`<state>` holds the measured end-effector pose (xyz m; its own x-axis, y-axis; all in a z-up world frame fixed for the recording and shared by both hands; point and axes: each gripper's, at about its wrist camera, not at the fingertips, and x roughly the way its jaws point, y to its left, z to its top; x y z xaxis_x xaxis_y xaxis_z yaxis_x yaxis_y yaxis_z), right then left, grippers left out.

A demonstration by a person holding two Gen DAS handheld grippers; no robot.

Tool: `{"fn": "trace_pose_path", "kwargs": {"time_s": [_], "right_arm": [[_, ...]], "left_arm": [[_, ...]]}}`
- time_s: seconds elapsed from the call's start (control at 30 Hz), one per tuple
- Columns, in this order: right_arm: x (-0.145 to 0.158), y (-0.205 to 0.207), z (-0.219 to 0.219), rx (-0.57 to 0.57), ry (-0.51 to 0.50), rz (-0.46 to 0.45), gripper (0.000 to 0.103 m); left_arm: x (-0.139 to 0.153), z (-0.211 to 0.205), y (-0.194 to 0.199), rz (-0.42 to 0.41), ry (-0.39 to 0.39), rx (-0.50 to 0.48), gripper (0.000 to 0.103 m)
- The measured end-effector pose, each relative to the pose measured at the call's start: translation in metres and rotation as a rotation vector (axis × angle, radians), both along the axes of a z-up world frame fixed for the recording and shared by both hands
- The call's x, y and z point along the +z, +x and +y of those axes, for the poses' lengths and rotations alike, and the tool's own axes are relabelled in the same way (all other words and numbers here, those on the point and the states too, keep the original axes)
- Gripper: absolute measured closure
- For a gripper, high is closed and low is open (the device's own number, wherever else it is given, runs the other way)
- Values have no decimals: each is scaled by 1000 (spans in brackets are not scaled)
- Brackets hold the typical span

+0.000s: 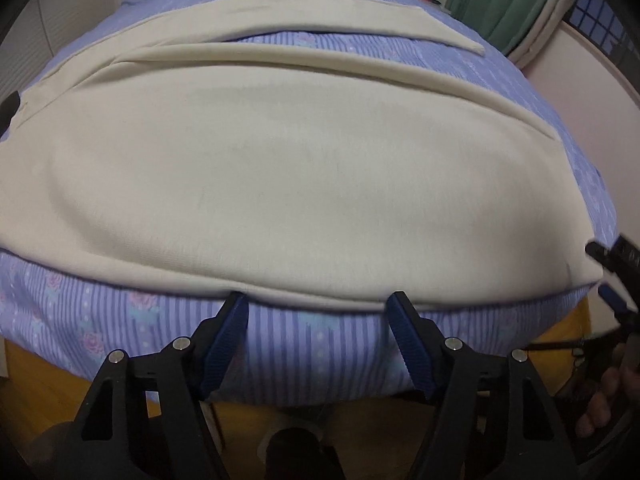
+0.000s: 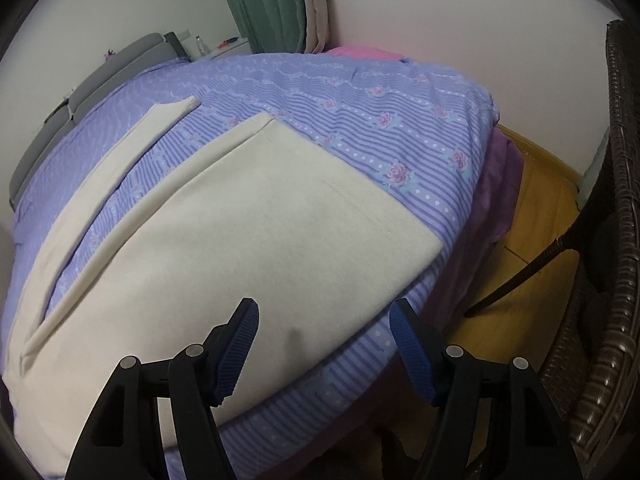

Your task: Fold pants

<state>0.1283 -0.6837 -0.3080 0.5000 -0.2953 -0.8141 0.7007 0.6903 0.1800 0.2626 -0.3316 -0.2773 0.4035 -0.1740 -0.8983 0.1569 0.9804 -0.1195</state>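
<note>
Cream pants (image 1: 280, 168) lie flat on a bed with a purple striped floral cover (image 1: 280, 344). The two legs spread apart; the far leg (image 1: 320, 16) angles away from the near one. My left gripper (image 1: 318, 298) is open, its blue-padded fingertips at the near hem edge of the pants, holding nothing. In the right wrist view the pants (image 2: 240, 240) fill the middle, leg ends (image 2: 264, 120) pointing away. My right gripper (image 2: 324, 306) is open over the near edge of the pants, empty. It also shows at the right edge of the left wrist view (image 1: 612, 268).
A brown wicker chair (image 2: 616, 240) stands to the right of the bed on the wooden floor (image 2: 532, 216). A grey headboard (image 2: 92, 76), green curtain (image 2: 264, 0) and a small white table with a bottle (image 2: 224, 46) are beyond. The bed edge drops off near both grippers.
</note>
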Motion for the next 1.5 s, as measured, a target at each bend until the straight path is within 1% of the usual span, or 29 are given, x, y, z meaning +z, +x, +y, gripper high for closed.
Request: {"fn": "trace_pose_path", "kwargs": {"time_s": [0.1, 0.27, 0.33, 0.37, 0.4, 0.53, 0.57, 0.6, 0.63, 0.67, 0.7, 0.73, 0.8, 0.83, 0.93, 0.97, 1.07, 1.17, 1.23, 1.3, 1.33, 1.4, 1.47, 1.5], "right_arm": [[-4, 3, -5, 0, 9, 21, 34], [-15, 9, -19, -51, 107, 50, 34], [-21, 11, -22, -65, 140, 55, 42], [-25, 12, -24, -70, 159, 59, 47], [-29, 13, -26, -81, 174, 64, 47], [-39, 14, -31, -127, 225, 71, 47], [-41, 14, -30, -138, 234, 83, 49], [-41, 13, -30, -145, 246, 76, 53], [-40, 12, -29, -146, 253, 59, 58], [-38, 11, -26, -136, 253, 29, 74], [-37, 11, -24, -129, 245, 23, 86], [-34, 13, -22, -117, 233, 14, 87], [-29, 17, -20, -93, 232, -16, 92], [-26, 19, -19, -84, 225, -21, 92], [-8, 26, -16, -47, 179, -39, 94], [3, 29, -13, -23, 142, -49, 94], [26, 37, -5, 20, 91, -67, 94], [37, 44, -2, 40, 78, -71, 94], [39, 46, -1, 44, 74, -67, 94], [37, 50, -1, 41, 81, -60, 94], [35, 44, 0, 41, 84, -59, 94], [34, 43, 0, 42, 82, -52, 94], [35, 35, 0, 48, 74, -45, 94], [35, 34, -2, 49, 73, -41, 94]], "left_arm": [[0, 1, 7, 8, -9, 14, 31], [2, 2, 15, 8, -13, 30, 33], [1, 1, 17, 11, -10, 36, 40], [0, 1, 19, 13, -8, 35, 45], [-1, 1, 20, 14, -8, 35, 50], [-3, 1, 22, 13, -3, 38, 59], [-3, 1, 23, 11, -4, 39, 65], [-3, 2, 24, 11, -7, 41, 70], [-3, 2, 24, 11, -8, 42, 72], [-2, 3, 25, 13, -12, 44, 76], [-2, 4, 25, 14, -11, 46, 83], [-1, 4, 27, 13, -8, 46, 85], [1, 6, 31, 9, -8, 53, 99], [2, 8, 33, 10, -13, 63, 101], [6, 14, 39, 12, -32, 74, 101], [7, 14, 41, 12, -33, 71, 101], [16, 23, 39, 22, -44, 86, 101], [20, 29, 30, 37, -48, 95, 101], [17, 29, 25, 45, -31, 78, 99], [13, 33, 22, 62, -45, 78, 88], [10, 36, 22, 76, -58, 87, 84], [7, 45, 22, 101, -87, 123, 67], [4, 54, 24, 122, -118, 161, 60], [3, 58, 25, 130, -130, 177, 60]]}}
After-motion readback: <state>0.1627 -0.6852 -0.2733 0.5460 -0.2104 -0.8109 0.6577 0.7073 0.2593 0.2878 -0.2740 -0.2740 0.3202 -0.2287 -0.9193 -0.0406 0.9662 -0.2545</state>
